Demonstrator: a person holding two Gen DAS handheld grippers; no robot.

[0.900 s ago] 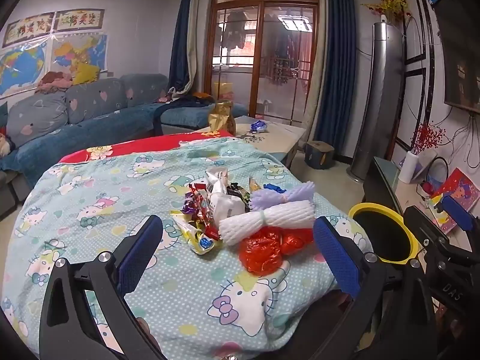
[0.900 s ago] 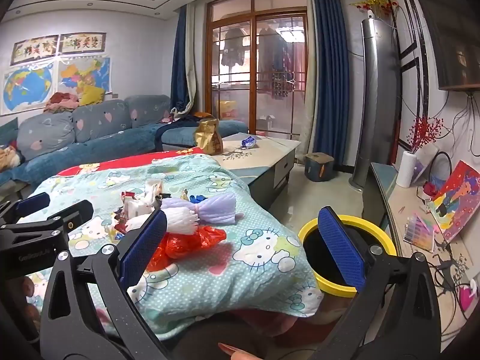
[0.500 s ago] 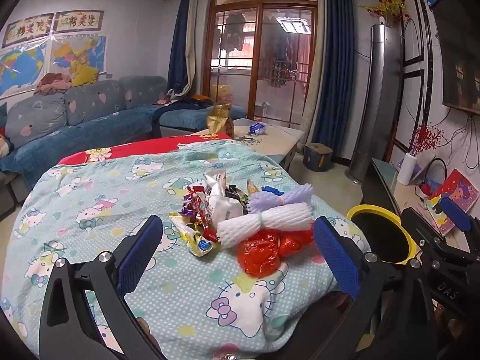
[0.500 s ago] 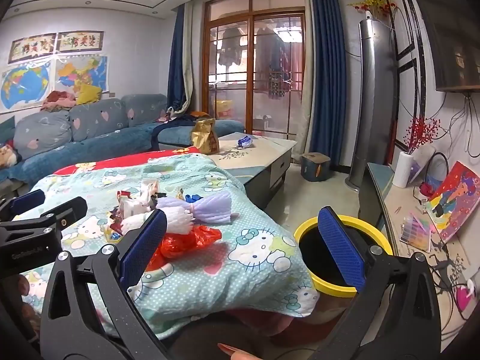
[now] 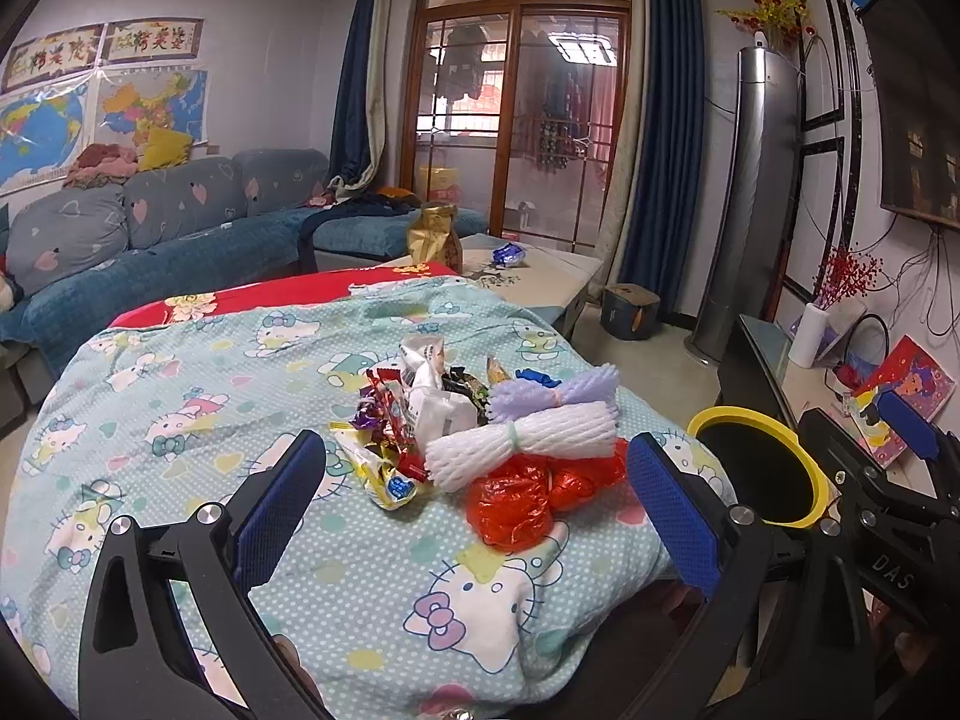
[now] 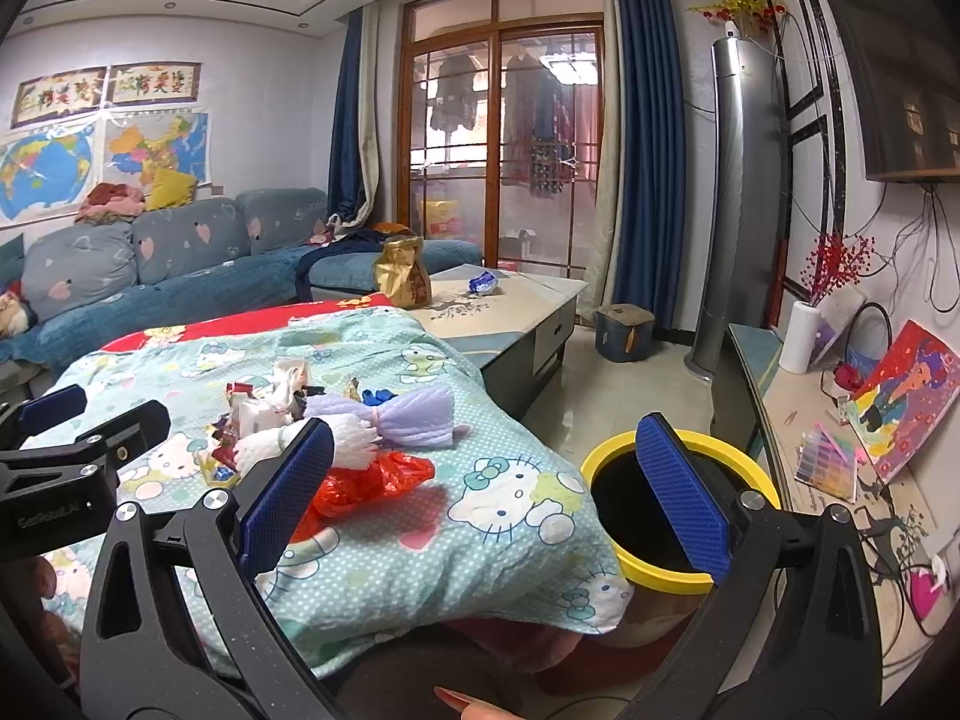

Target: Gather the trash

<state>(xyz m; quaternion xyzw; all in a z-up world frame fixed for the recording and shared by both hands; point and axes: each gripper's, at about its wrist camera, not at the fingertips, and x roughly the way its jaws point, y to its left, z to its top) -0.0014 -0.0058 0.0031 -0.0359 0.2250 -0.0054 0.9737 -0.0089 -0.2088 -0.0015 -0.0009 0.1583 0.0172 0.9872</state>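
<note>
1. Left wrist view: left claw (image 5: 474, 492), jaws spread wide, nothing between the blue pads, hovering above the near edge of the tabletop (image 5: 180, 396), which is draped in a pale blue cartoon-cat cloth.
2. Trash heap, toward the tabletop's right edge, about midway back. Contents as follows.
3. Red plastic bag (image 5: 528, 492), crumpled, nearest the near edge of the heap.
4. White foam net sleeve (image 5: 528, 444), tied at its middle, lying touching the red plastic bag on its far side.
5. Lilac foam net sleeve (image 5: 558, 396), tied likewise, just behind the white one.
6. Snack wrappers (image 5: 390, 450), foil and coloured, on the left of the heap; a white packet (image 5: 438, 408) sits among them.
7. Bin (image 5: 756, 468), yellow rim, black inside, on the floor just off the tabletop's right edge.
8. Right wrist view: right claw (image 6: 486, 492), jaws also spread wide and empty, held over the tabletop's near right corner. Its left pad overlaps the white foam net sleeve and red plastic bag in the picture; its right pad overlaps the bin. Contact with either cannot be told.
9. Background: blue sofa (image 6: 180, 264) at left, low coffee table (image 6: 510, 312) beyond the tabletop's far edge.
</note>
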